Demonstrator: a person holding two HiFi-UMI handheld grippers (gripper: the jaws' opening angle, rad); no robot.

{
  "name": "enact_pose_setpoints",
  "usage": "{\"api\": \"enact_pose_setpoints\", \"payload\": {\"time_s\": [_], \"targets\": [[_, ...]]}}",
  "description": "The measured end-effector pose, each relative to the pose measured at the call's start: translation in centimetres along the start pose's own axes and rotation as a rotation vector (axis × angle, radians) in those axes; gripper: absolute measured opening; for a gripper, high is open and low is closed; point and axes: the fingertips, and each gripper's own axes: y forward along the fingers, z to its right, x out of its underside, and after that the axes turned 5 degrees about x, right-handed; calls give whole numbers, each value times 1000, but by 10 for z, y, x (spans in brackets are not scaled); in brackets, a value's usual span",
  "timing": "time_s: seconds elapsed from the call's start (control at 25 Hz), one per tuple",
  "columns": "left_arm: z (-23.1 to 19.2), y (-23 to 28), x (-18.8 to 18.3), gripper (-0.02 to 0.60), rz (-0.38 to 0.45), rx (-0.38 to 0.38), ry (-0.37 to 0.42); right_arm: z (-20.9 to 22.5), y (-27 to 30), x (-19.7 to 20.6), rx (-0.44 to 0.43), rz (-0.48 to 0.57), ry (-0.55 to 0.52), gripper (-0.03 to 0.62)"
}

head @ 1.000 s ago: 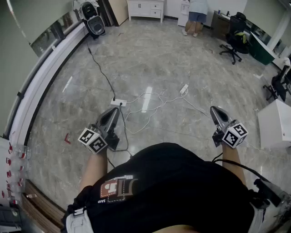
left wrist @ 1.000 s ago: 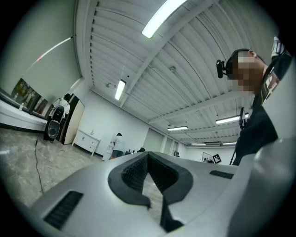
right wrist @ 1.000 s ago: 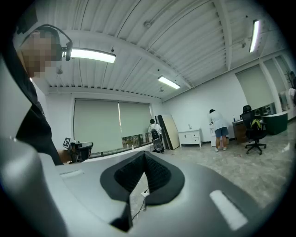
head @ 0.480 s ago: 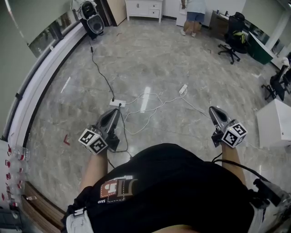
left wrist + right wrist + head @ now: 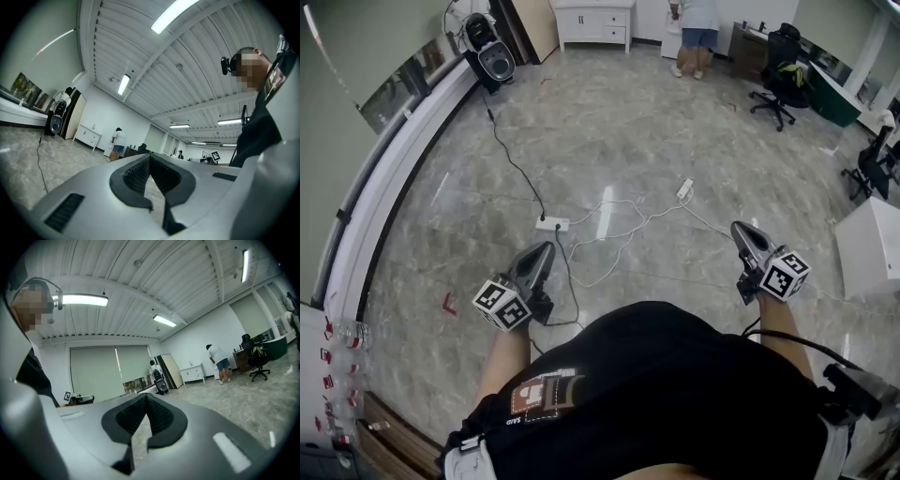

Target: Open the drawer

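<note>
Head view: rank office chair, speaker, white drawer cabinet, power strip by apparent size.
1. office chair
2. white drawer cabinet and speaker: look alike, cabinet cropped at top edge
3. power strip

Open-plan office, swivel chairs [image 5: 776, 77], desks [image 5: 838, 96]

The head camera looks steeply down over the floor [image 5: 609, 131], each gripper camera sits close behind the jaws of the left gripper [image 5: 544, 251] or right gripper [image 5: 739, 231], facing level across the room, and all three share the far cabinet [image 5: 600, 21], speaker [image 5: 492, 61] and standing person [image 5: 694, 33].
</note>
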Motion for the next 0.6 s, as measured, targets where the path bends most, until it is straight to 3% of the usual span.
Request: {"api": "enact_pose_setpoints", "payload": {"time_s": [0.36, 0.6], "targets": [[-36, -20, 10, -12, -25, 8, -38, -27, 32, 16, 6, -26, -11, -3], [-43, 6, 17, -12, -32, 8, -53, 5, 39, 13, 18, -26, 16, -3]]}}
